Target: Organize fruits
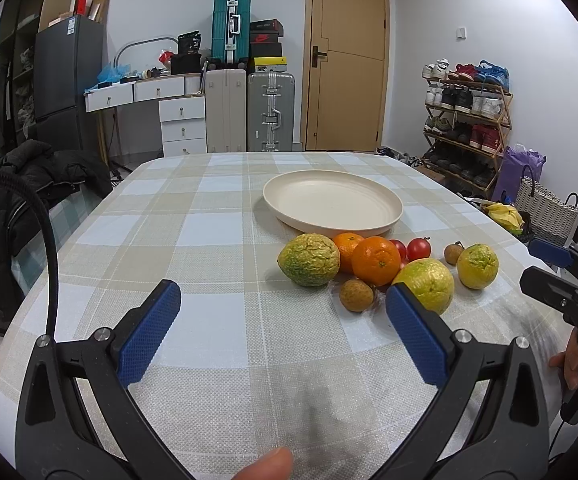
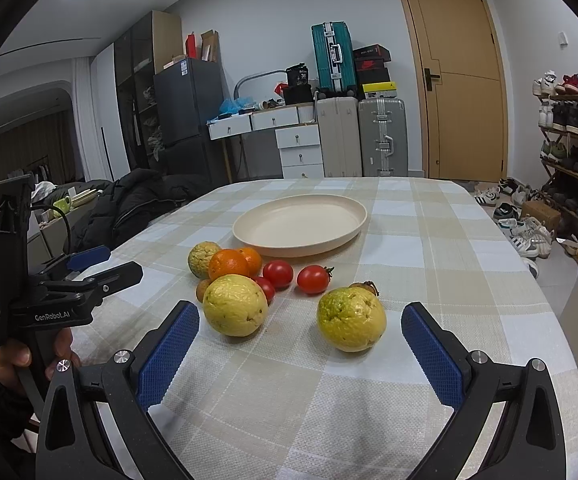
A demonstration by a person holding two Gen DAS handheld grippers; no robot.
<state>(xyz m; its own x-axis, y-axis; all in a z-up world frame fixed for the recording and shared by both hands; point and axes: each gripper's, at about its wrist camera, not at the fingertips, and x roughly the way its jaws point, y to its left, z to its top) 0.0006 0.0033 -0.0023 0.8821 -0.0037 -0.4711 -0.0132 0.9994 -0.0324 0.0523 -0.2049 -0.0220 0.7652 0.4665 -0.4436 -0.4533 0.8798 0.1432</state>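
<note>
Right wrist view: my right tool [image 2: 300, 354] gapes wide, empty, lined up on the nearest yellow-green citrus [image 2: 351, 319]. Left tool [image 1: 283, 326] also spread, empty. The fruits sit bunched on the desk [image 2: 429, 256] just before the bare cream plate [image 2: 299, 225], I judge their destination.

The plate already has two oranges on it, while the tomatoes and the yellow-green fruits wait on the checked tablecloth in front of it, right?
Not quite. The plate holds nothing yet. Both wrist views show the two oranges lying on the tablecloth just in front of it, bunched with the tomatoes and the yellow-green fruits. The rest is right.
</note>
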